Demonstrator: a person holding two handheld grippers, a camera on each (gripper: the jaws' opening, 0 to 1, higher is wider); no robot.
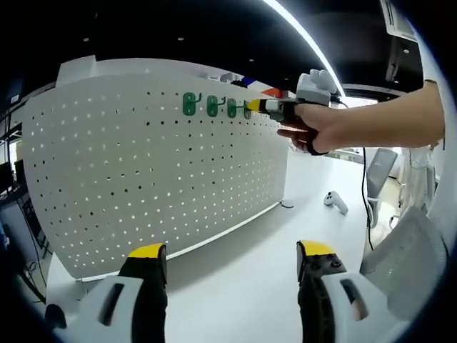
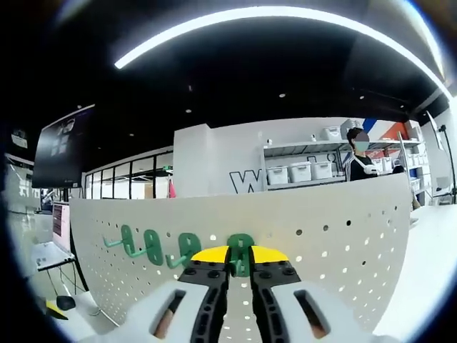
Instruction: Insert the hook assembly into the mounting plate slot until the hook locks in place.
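Note:
A white pegboard mounting plate (image 1: 143,164) stands upright on the white table. Three green hooks (image 1: 188,104) (image 1: 212,106) (image 1: 231,108) hang in a row near its top edge. In the left gripper view my right gripper (image 1: 251,106), held by a hand (image 1: 318,128), presses a fourth green hook against the board just right of that row. In the right gripper view my right gripper (image 2: 239,256) is shut on this green hook (image 2: 240,251) at the mounting plate (image 2: 343,229), with the other hooks (image 2: 153,244) to its left. My left gripper (image 1: 232,250) hangs open over the table, holding nothing.
A white handheld controller (image 1: 335,201) lies on the table (image 1: 250,264) to the right of the board. An office chair (image 1: 378,171) stands beyond it. A person (image 2: 360,157) and shelves with white bins (image 2: 300,171) are behind the board.

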